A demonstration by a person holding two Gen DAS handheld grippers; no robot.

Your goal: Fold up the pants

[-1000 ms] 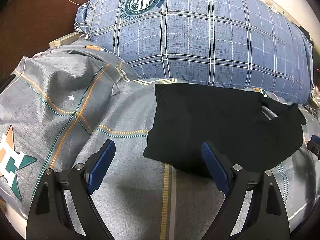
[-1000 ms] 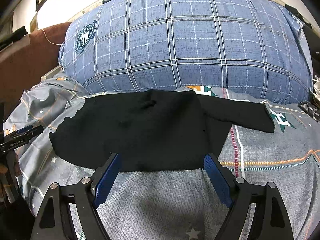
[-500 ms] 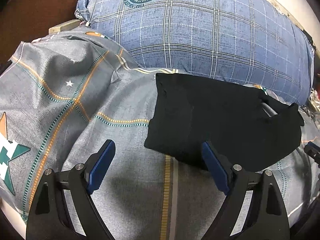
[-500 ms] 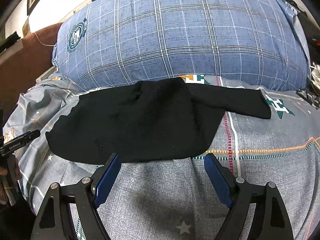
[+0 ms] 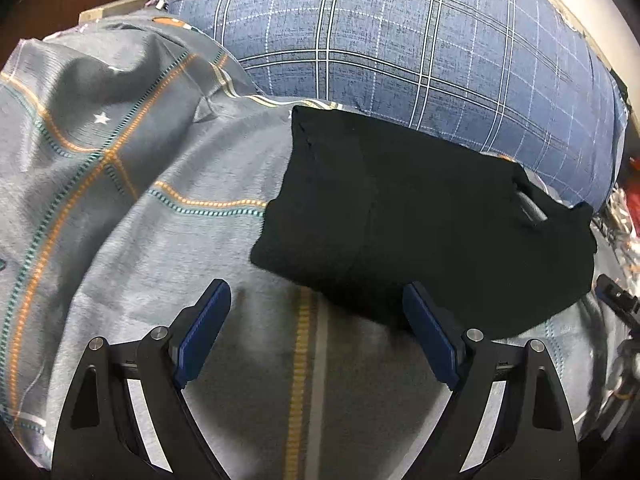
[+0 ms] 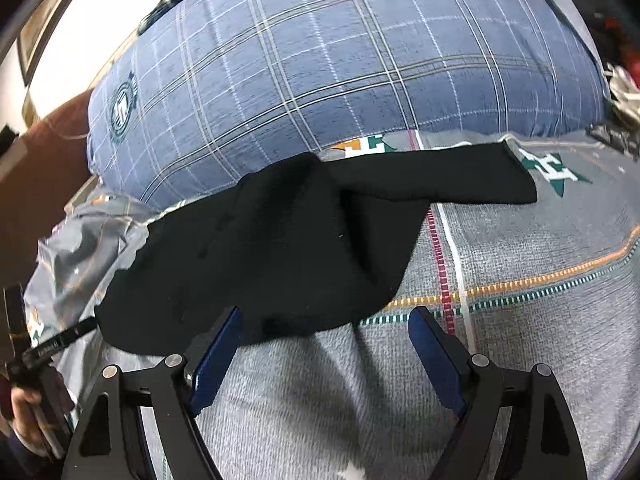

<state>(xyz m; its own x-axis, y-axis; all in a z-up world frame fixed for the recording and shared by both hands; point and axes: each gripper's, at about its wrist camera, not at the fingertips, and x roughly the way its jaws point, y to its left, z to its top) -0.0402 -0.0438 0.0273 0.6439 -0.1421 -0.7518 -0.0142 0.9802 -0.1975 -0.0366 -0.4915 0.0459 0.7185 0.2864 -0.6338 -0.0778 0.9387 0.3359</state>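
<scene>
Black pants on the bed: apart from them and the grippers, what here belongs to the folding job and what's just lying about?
Belongs to the job:
- black fabric pants, one leg stretched right
- left gripper, open
- right gripper, open
- grey patterned bedsheet, the work surface

Just lying about:
- big blue plaid pillow
- brown headboard

Pillow [image 6: 344,68]: round crest badge [image 6: 123,107], its ring lettering too small to read.
Bedsheet [image 6: 520,240]: large block letter "H" [image 6: 554,168] in green and white.
Left tool [image 6: 52,346]: small white lettering, not legible.
</scene>
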